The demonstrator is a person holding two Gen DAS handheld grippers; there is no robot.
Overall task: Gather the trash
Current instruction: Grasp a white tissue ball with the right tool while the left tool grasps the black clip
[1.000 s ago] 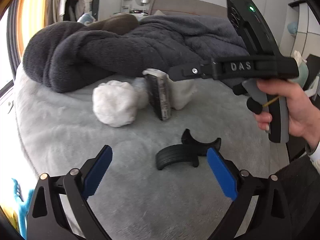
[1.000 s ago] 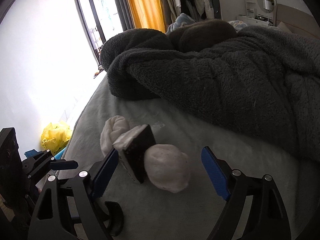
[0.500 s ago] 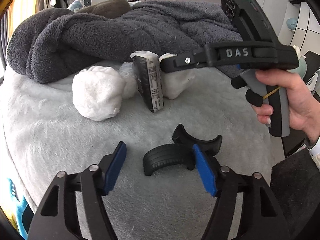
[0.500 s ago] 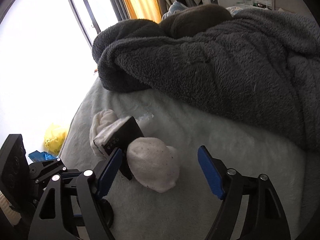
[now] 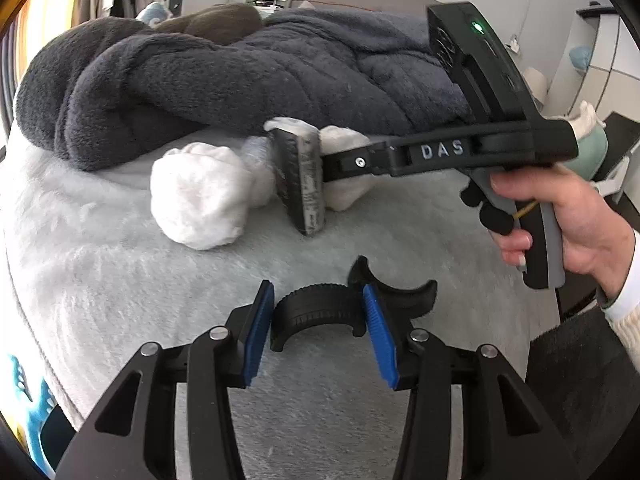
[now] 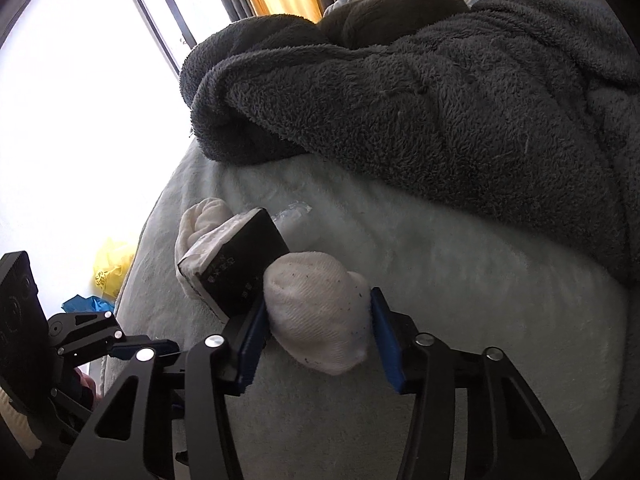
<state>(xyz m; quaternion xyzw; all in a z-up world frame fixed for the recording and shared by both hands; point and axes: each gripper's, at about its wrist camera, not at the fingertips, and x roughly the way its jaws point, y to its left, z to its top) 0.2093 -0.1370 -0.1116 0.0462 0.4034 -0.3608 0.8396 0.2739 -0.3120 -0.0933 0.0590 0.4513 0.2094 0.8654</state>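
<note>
A black ribbed curved piece (image 5: pixel 320 312) lies on the pale bed cover (image 5: pixel 100 280). My left gripper (image 5: pixel 319 330) is closing, and its blue pads touch both ends of the piece. A second black curved piece (image 5: pixel 404 296) lies just behind it. My right gripper (image 6: pixel 320 338) is also closing, with both pads against a white cloth wad (image 6: pixel 320 320). Against that wad leans a black packet (image 6: pixel 236 268) with white ends. Behind the packet sits another white wad (image 6: pixel 200 216). A person's hand (image 5: pixel 568 220) holds the right gripper's handle.
A thick dark grey fleece blanket (image 6: pixel 440 100) is piled across the bed behind the wads. A scrap of clear plastic (image 6: pixel 292 212) lies by the packet. Past the bed's left edge, a yellow bag (image 6: pixel 110 268) and a blue item (image 6: pixel 84 304) lie on the floor.
Both pairs of jaws have narrowed from wide apart. The left now touches the black curved piece, and the right, moved in lower, touches the white wad.
</note>
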